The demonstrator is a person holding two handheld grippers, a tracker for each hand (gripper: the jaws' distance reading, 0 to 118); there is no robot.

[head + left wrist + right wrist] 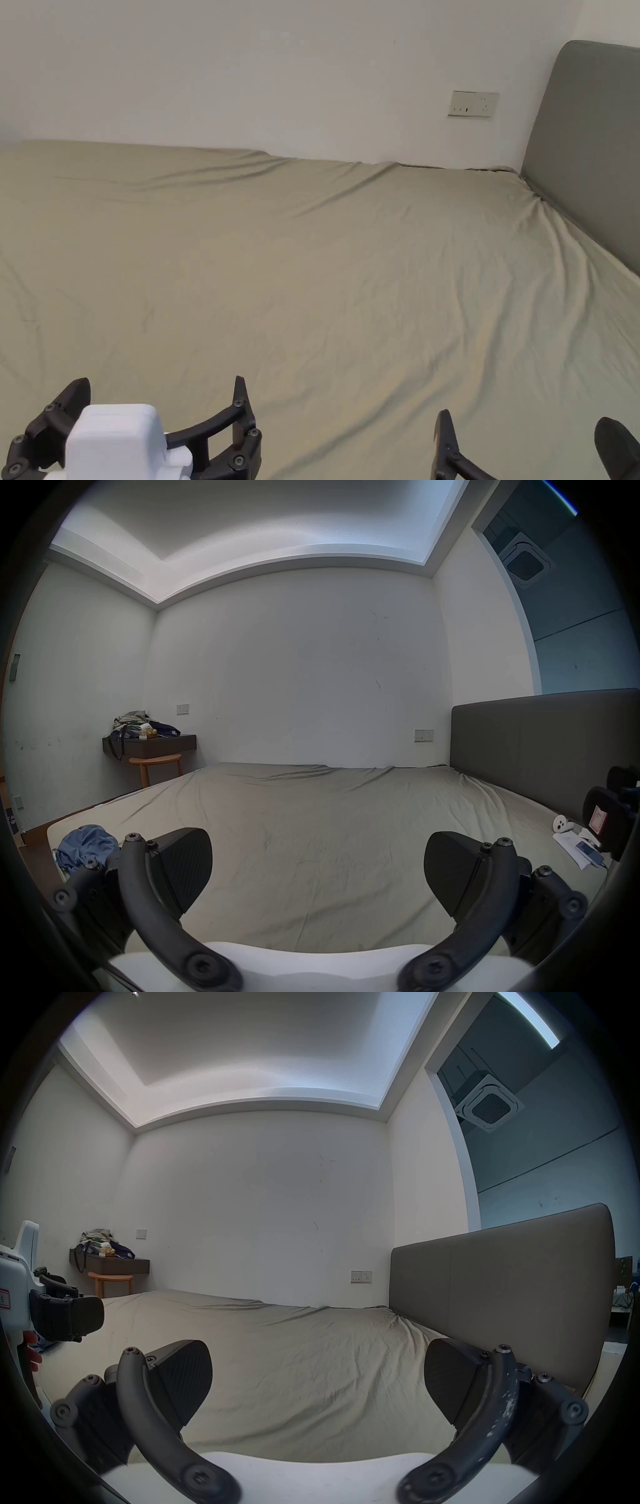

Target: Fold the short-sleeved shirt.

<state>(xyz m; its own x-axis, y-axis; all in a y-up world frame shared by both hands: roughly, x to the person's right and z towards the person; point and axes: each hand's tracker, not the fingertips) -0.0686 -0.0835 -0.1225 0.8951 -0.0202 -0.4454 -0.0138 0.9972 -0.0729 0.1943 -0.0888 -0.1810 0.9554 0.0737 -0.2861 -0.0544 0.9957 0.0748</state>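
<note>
Two grippers hang low over the near edge of the bed (350, 281), both with jaws spread wide and nothing between them. From the head view the left gripper (159, 406) sits near the bed's near left part and the right gripper (525, 437) toward its near right; each gripper's own view shows its pads well apart above bare olive sheet. That empty, ready posture suits a start: nothing is laid out to fold yet.

A crumpled blue garment (86, 843), probably the short-sleeved shirt, though bunched too tightly to be sure, lies at the bed's left edge near the foot corner, just beyond the left gripper's jaw in the left gripper view. It is apart from both grippers. The wide middle of the sheet looks kept free as the folding surface.

Small items, a white object and a phone on paper (581, 850), rest by the grey headboard (587, 144) at the right edge, out of the working area.
</note>
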